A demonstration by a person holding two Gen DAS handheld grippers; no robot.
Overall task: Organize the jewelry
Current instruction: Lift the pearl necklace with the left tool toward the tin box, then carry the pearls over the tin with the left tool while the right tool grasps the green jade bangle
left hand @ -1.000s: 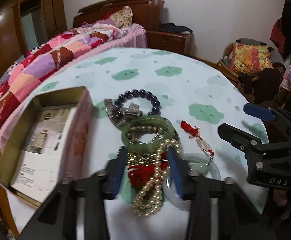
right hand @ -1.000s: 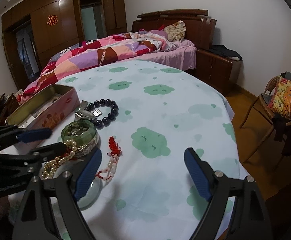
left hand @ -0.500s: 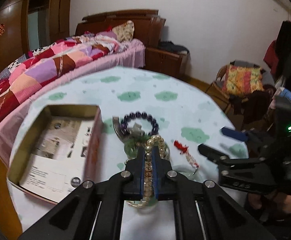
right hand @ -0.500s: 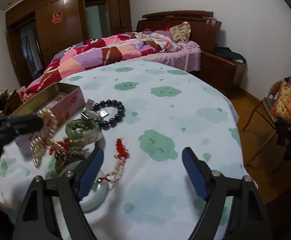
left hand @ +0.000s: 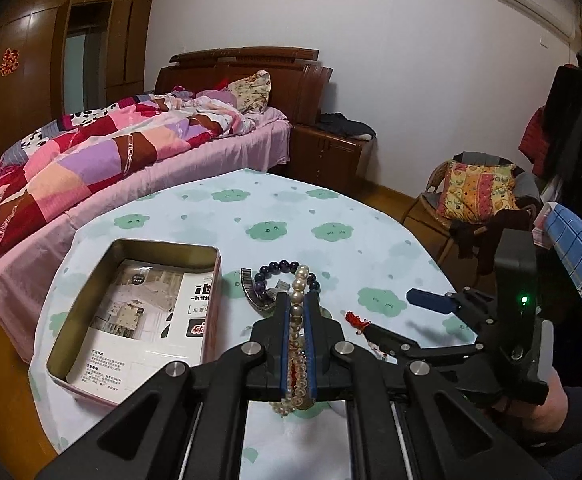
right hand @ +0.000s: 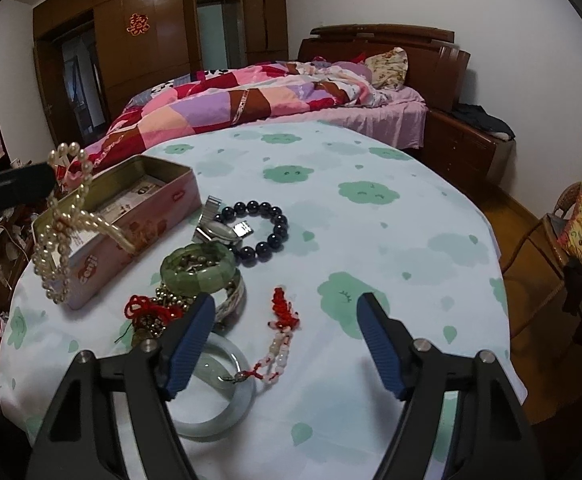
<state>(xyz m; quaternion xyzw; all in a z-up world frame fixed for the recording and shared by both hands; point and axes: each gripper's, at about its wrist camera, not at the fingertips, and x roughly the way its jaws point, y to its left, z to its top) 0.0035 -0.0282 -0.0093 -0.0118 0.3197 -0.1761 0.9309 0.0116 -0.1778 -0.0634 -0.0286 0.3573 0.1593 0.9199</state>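
The left gripper (left hand: 297,312) pinches the pearl necklace (right hand: 65,216) aloft beside the tin box (right hand: 163,182), which holds no jewelry yet, while the right gripper (right hand: 287,344), jaws narrowing around nothing, hovers over the remaining bracelets (right hand: 199,268).

Round tabletop (right hand: 371,216) covered by a pale cloth printed with green clouds, carrying an open rectangular tin (right hand: 131,216) with printed paper inside, near its left edge. Just right of the tin lie a dark beaded bracelet (right hand: 267,232) touching a metal watch (right hand: 215,228), a green bangle (right hand: 197,266) resting on a cluster of small brass-coloured beads with a red tassel (right hand: 147,310), and a red knotted charm on pale beads (right hand: 283,332). Nearest the camera, a pale translucent bangle (right hand: 227,400) lies flat, with the charm's end touching its rim.
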